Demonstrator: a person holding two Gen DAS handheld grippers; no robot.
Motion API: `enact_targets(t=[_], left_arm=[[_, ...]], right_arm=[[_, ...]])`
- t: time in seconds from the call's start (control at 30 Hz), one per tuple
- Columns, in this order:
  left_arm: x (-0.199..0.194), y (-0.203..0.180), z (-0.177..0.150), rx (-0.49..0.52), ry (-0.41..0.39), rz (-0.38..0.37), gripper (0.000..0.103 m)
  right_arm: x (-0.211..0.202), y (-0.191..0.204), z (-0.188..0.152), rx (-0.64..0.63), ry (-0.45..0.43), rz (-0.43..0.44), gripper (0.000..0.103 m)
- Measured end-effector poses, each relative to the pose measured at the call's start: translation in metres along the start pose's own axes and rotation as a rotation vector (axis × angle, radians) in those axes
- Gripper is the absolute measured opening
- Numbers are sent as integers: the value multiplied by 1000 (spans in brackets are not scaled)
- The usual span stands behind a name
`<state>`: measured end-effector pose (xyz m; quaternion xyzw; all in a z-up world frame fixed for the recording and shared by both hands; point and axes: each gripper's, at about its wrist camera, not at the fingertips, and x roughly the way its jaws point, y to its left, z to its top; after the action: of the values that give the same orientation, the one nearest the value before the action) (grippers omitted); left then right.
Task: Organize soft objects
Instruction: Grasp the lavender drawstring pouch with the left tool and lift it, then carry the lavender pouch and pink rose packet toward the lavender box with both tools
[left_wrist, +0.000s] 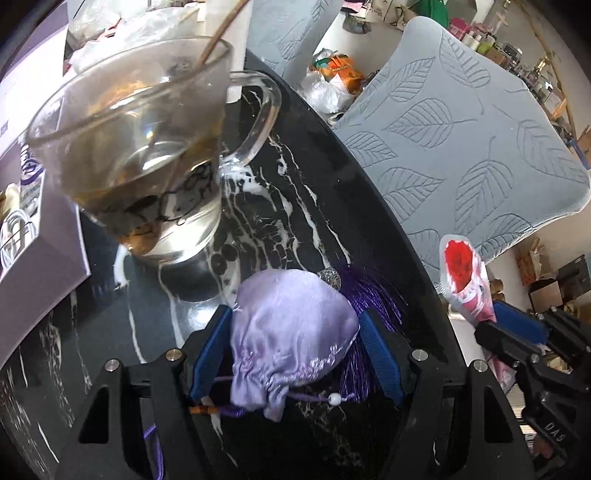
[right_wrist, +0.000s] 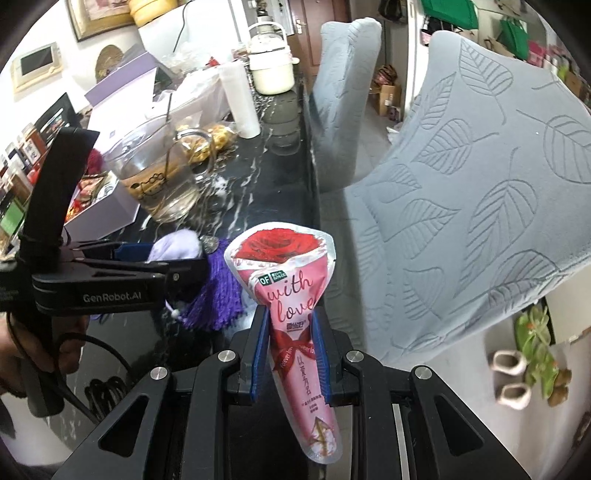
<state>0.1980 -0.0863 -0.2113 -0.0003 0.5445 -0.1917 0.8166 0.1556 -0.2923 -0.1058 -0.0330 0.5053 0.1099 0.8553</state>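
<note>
My left gripper (left_wrist: 295, 328) is shut on a lilac satin drawstring pouch (left_wrist: 291, 325) with a purple tassel (left_wrist: 369, 295), held just above the black marble table (left_wrist: 280, 192). Both blue pads press the pouch's sides. My right gripper (right_wrist: 290, 325) is shut on a pink cone-shaped packet (right_wrist: 291, 295) printed with a red rose and "with love". The packet stands upright between the blue pads. In the left wrist view the same packet (left_wrist: 461, 269) and right gripper (left_wrist: 506, 325) show at the right, past the table edge. In the right wrist view the left gripper (right_wrist: 177, 269) holds the pouch (right_wrist: 173, 249) beside the packet.
A glass mug (left_wrist: 147, 166) with liquid and a stick stands on the table just beyond the pouch. A purple-and-white box (left_wrist: 40, 236) lies left of it. Grey leaf-patterned chairs (left_wrist: 461, 140) stand right of the table edge. A white pot (right_wrist: 271, 70) and cylinder (right_wrist: 240, 99) sit at the far end.
</note>
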Motion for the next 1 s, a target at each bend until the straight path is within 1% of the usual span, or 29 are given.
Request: enact_targets(t=[0.1,0.13,0.33,0.63,0.8,1.0], left_arm=[[1,-4,2,14,-8,21,70],[2,-6,3,21,-10,34,63],[-1,-14,-1,51,-11,49,56],[-29,-20,-15,57,-35,31,55],[-49,-26,-23,64,-55,18,55],[-77,-33,-34,80,-83,21,55]], right_arm=[[0,-3,2,2,0,-2,23],[0,-4,3,1,0,-2,23],[-1,-6,3,2,-9,3,23],[-15,-5,-5,4,-24,10,23],[-29,-2,-12,2,-38,9,23],[-49,5,-20,3,-55,19,23]])
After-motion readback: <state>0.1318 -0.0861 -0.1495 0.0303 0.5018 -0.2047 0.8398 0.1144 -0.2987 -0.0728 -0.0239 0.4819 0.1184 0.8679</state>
